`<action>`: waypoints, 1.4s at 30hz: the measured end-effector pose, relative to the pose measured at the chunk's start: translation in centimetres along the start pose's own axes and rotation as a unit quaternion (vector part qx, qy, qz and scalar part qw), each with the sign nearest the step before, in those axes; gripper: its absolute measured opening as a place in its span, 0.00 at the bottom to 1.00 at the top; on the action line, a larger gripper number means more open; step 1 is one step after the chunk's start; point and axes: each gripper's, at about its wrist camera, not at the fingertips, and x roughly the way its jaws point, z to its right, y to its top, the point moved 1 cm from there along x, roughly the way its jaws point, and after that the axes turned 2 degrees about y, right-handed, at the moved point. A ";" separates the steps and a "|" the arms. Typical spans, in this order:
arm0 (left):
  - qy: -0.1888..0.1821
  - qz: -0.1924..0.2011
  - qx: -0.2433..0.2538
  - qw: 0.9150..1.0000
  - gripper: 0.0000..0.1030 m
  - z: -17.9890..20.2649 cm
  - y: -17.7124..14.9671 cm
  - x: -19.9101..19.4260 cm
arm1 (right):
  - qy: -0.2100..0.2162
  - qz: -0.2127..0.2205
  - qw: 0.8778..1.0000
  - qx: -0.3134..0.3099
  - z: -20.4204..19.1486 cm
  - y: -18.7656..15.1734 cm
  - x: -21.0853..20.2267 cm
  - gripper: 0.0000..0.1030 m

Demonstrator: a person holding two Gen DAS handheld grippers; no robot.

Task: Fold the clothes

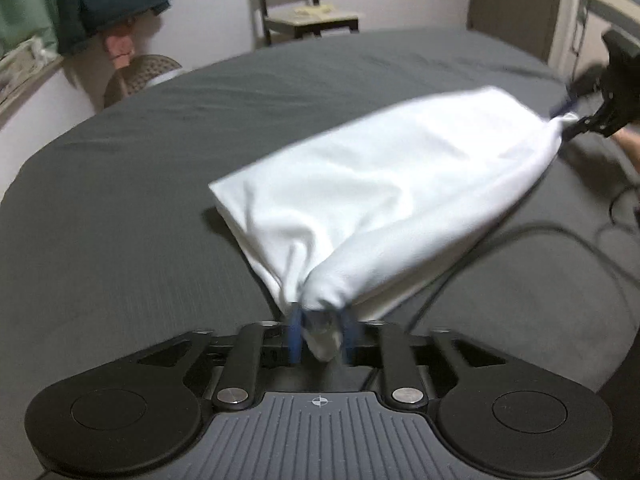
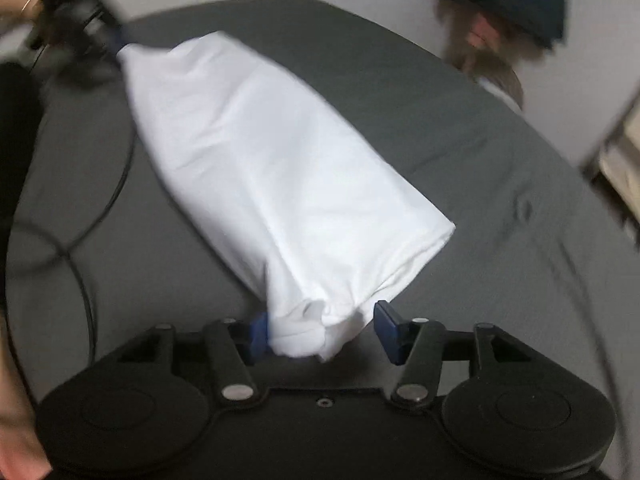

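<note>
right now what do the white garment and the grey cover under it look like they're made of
White garment: looks like thin matte cotton-type knit; it drapes and bunches softly where the left gripper pinches it. Grey cover: matte woven sheet, judging by shallow wrinkles and no shine. Motion blur hides the actual weave on both.

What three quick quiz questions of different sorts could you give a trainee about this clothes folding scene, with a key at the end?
1. True or false: the white garment lies flat and untouched on the grey bed cover.
2. Multiple choice: the left gripper grips the garment at A) a bunched end, B) its middle, C) nothing.
3. Short answer: what dark thing loops across the cover beside the garment?

Key
1. False: it is lifted and stretched between the left gripper and the right gripper.
2. A.
3. A black cable.
</note>
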 end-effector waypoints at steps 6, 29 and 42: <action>0.042 0.010 0.083 0.996 0.78 2.4 -0.8 -2.3 | 0.039 -0.001 0.998 -0.054 -1.4 0.8 -1.3 0.53; 0.110 -0.014 0.474 0.873 0.25 9.6 -0.4 0.3 | -0.134 -0.075 0.890 -0.429 -9.9 -1.3 3.2 0.26; 0.194 0.042 0.439 0.876 0.13 6.8 6.1 -1.4 | -0.232 -0.049 0.892 -0.384 -3.0 6.0 0.8 0.08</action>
